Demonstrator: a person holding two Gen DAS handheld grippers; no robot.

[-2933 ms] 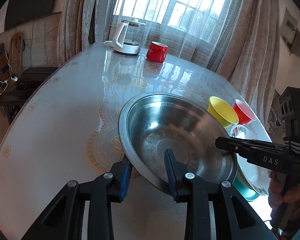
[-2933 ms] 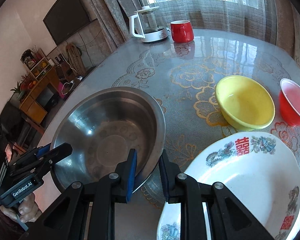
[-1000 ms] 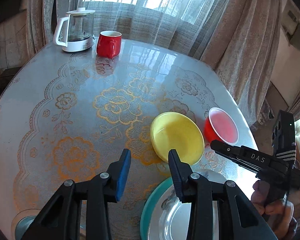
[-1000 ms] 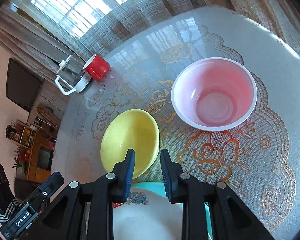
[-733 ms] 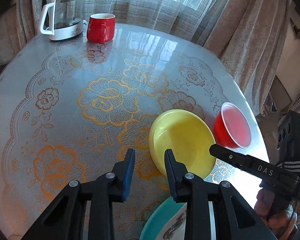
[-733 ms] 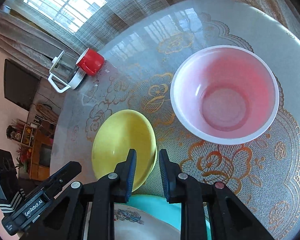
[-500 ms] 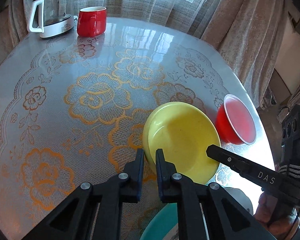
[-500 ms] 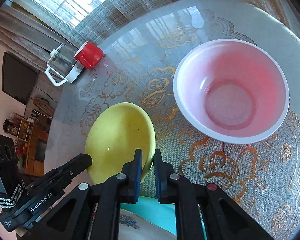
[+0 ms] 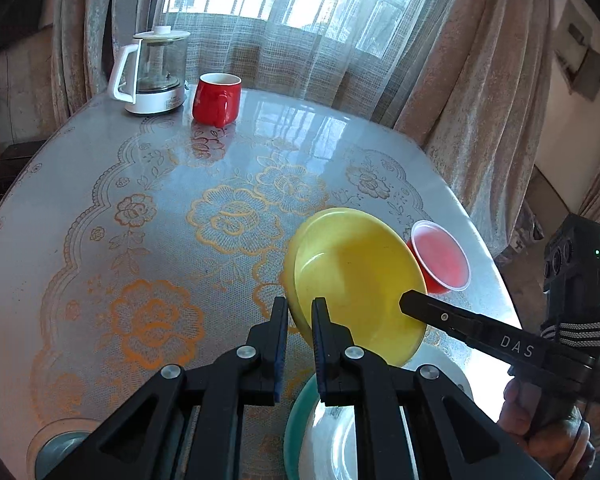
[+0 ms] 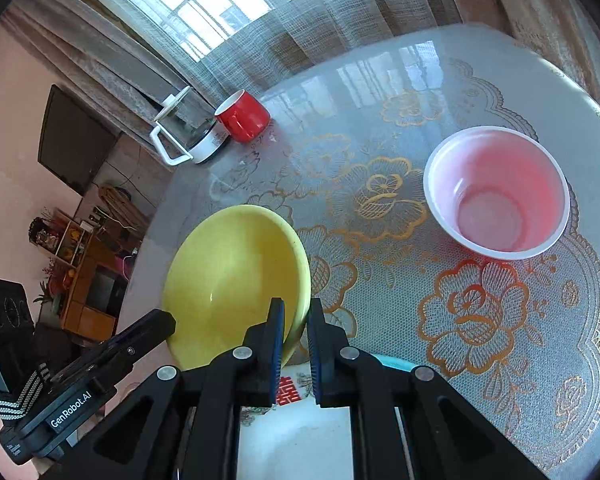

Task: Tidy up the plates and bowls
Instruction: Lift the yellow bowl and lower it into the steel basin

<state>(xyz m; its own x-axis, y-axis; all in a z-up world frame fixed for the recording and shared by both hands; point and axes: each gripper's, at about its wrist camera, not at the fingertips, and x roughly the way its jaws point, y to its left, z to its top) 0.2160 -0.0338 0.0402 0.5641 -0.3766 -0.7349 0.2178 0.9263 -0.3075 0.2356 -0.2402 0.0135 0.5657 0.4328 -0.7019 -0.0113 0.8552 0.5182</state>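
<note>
Left wrist view first: the left gripper (image 9: 300, 320) has its fingers pinched tight on the near left rim of the yellow bowl (image 9: 356, 280), one finger outside the wall and one inside, and the bowl is tilted up off the table (image 9: 100, 220) with its opening facing the camera. From the right side the right gripper (image 9: 410, 300) comes in and its tip sits right at the opposite rim of the same bowl, with a hand (image 9: 548, 436) wrapped round its handle at the edge of the frame. Just behind the bowl is a red plastic cup (image 9: 440, 258), and under the fingers there's a white plate with a teal rim (image 9: 300, 420). Far end of the table has a glass kettle (image 9: 156, 74) and a red mug (image 9: 216, 98) side by side near the curtains. Right wrist view: the right gripper (image 10: 296, 328) is closed down on the bowl's (image 10: 232, 280) rim too, fingers either side of the wall, so both are holding it. The left gripper (image 10: 156, 326) pokes in from the lower left, touching the far edge. The red cup (image 10: 496, 194) stands well apart to the right on the lace cloth, the patterned plate (image 10: 300, 432) is right below the fingers, and the kettle (image 10: 188, 128) and mug (image 10: 242, 120) are up by the window
</note>
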